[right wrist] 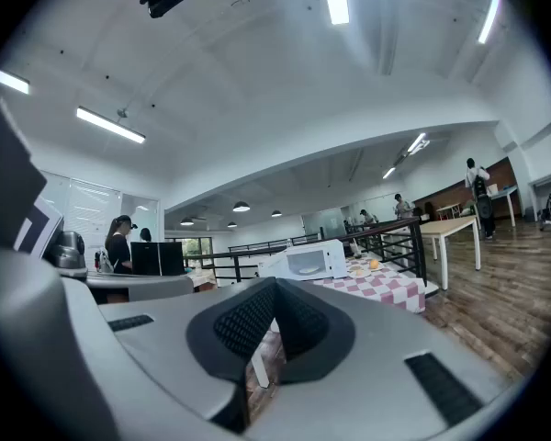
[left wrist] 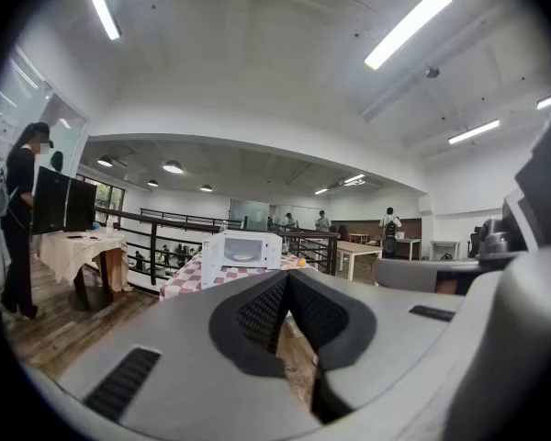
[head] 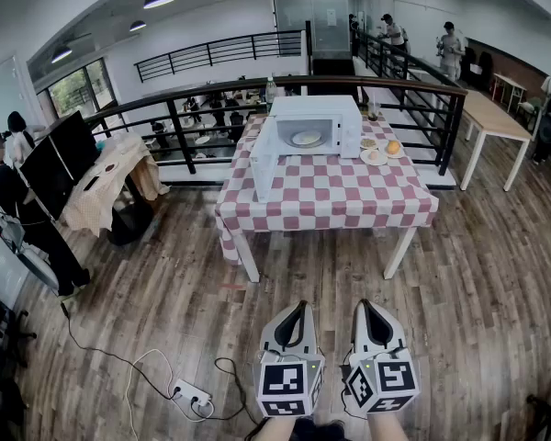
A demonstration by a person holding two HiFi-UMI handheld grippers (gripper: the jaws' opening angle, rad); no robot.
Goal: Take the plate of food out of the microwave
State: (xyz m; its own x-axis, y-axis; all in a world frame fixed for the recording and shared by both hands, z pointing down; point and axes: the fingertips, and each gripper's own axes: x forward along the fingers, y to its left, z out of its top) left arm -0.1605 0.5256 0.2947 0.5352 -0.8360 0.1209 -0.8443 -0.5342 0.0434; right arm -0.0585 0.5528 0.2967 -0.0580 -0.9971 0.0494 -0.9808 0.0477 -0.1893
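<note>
two grippers sit lowest in the head view, side by side and close to the person, both aimed roughly level across the wooden floor (head: pixel 165 292). the left gripper (head: pixel 300 307) has its fingers brought together at the tips with nothing between them. its own view agrees: the dark ribbed pads (left wrist: pixel 262 312) meet in a point, and only floor shows through the slit below. the right gripper (head: pixel 366 303) is likewise closed and empty, its pads (right wrist: pixel 248 320) meeting at the tip in the right gripper view. a white power strip (head: pixel 191 395) with cables lies on the floor to the left of the left gripper. well ahead stands a table (head: pixel 331 205) under a red-and-white checked cloth. the microwave (head: pixel 314 127) stands near the table's far edge, about midway along it, with its door (head: pixel 264 159) swung open toward the left edge. the plate of food (head: pixel 306 139) lies inside the microwave, well apart from both grippers. small plates (head: pixel 375 154) with food lie toward the far right corner, just beside the microwave. a black railing (head: pixel 193 108) runs behind the table.
</note>
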